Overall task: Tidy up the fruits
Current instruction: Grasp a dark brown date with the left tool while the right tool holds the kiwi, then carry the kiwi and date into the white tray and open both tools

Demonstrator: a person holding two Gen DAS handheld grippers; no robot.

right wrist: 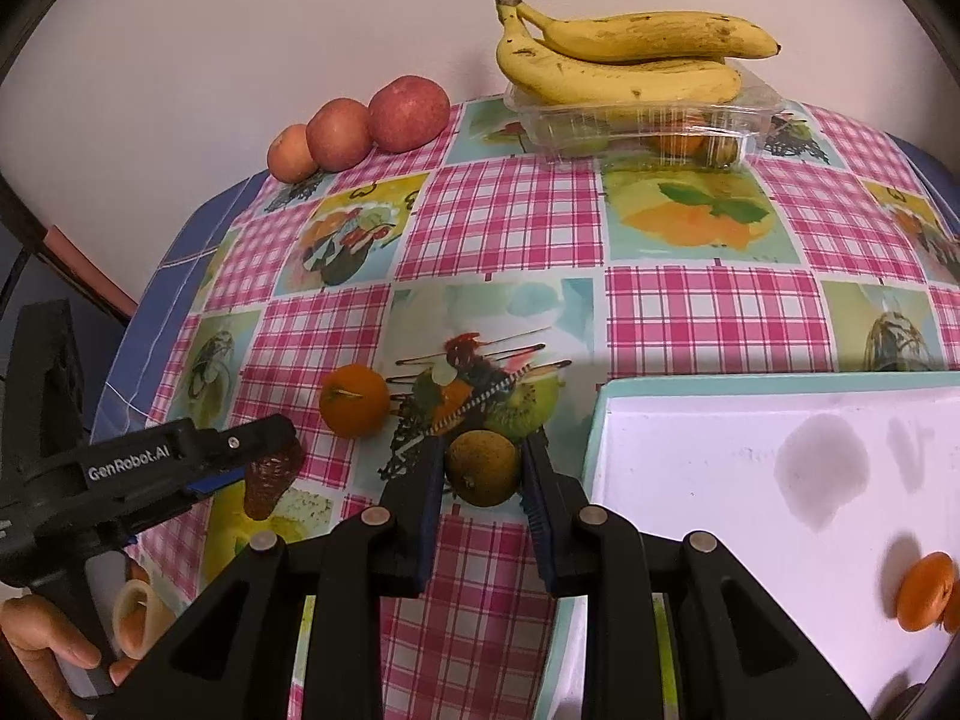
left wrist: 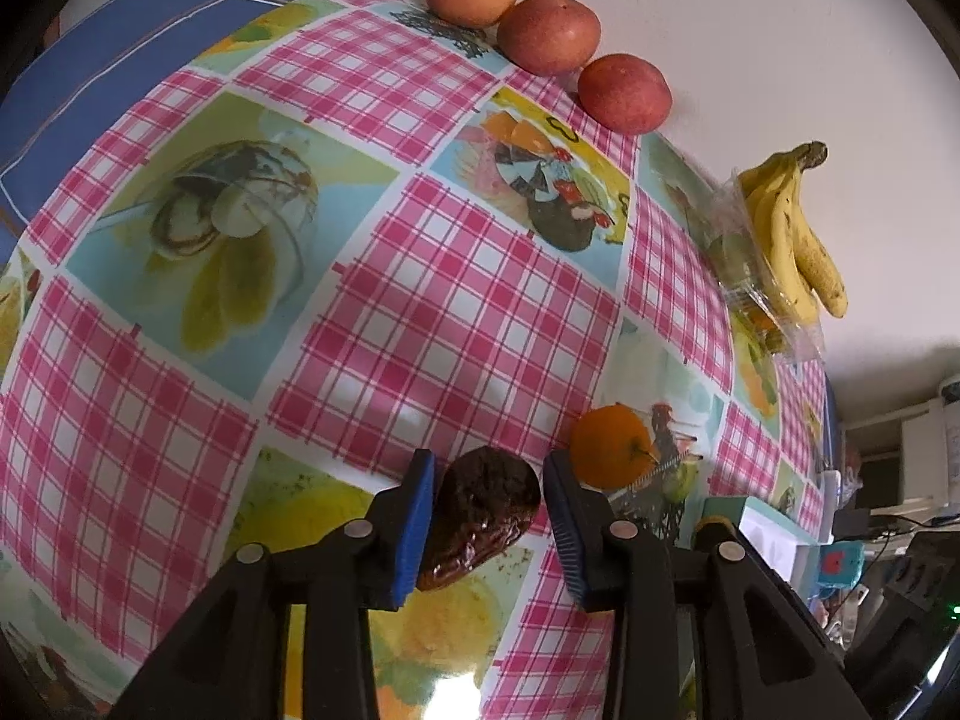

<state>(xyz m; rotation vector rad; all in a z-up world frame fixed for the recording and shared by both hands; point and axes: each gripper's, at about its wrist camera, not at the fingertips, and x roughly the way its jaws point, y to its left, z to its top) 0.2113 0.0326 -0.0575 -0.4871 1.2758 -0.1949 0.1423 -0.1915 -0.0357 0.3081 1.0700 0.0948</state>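
the left gripper (left wrist: 487,516) straddles a dark brown wrinkled pear-shaped fruit (left wrist: 480,516), jaws near its sides, though whether they press it i cannot tell; a small orange mandarin (right wrist: 354,401) lies just right, near enough to bump. the right gripper (right wrist: 483,468) flanks a round brownish-green fruit (right wrist: 483,467), contact equally unclear, beside the white open box (right wrist: 720,456), likely its destination. far off, three red apples (right wrist: 360,127) and yellow bananas (right wrist: 624,57) rest against the wall.

White "GenRobot.AI" lettering, on the black side of the left gripper (right wrist: 264,471)

A home dining spot: patterned oilcloth-covered table (right wrist: 708,312) against a plain wall (right wrist: 240,30), cluttered shelves (left wrist: 888,480) beyond.
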